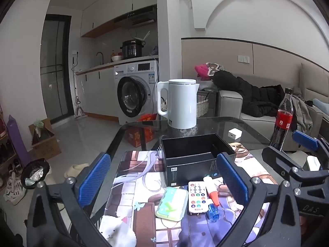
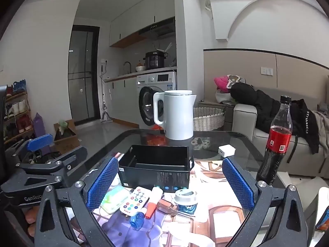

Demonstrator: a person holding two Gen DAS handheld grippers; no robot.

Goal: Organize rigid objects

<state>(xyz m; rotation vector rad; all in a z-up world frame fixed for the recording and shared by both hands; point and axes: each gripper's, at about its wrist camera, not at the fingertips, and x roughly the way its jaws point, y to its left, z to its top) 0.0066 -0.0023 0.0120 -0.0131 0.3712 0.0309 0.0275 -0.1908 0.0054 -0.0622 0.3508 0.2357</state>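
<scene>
An empty black box (image 1: 195,154) (image 2: 156,167) stands open on the printed mat (image 1: 139,185). In front of it lie a green-lidded case (image 1: 171,203) (image 2: 113,198), a white remote with coloured buttons (image 1: 197,196) (image 2: 134,200), a white tube with a red cap (image 1: 211,189) (image 2: 153,201), a small blue bottle (image 1: 212,213) (image 2: 136,220), a brown item (image 2: 166,204) and a roll of tape (image 2: 186,197). My left gripper (image 1: 164,179) is open and empty above the items. My right gripper (image 2: 168,183) is open and empty above them too.
A white kettle (image 1: 181,103) (image 2: 176,114) stands at the far edge of the glass table (image 1: 216,123). A cola bottle (image 1: 282,117) (image 2: 276,140) stands at the right, a white charger (image 1: 234,133) (image 2: 226,150) behind the box. Sofa right, floor clutter left.
</scene>
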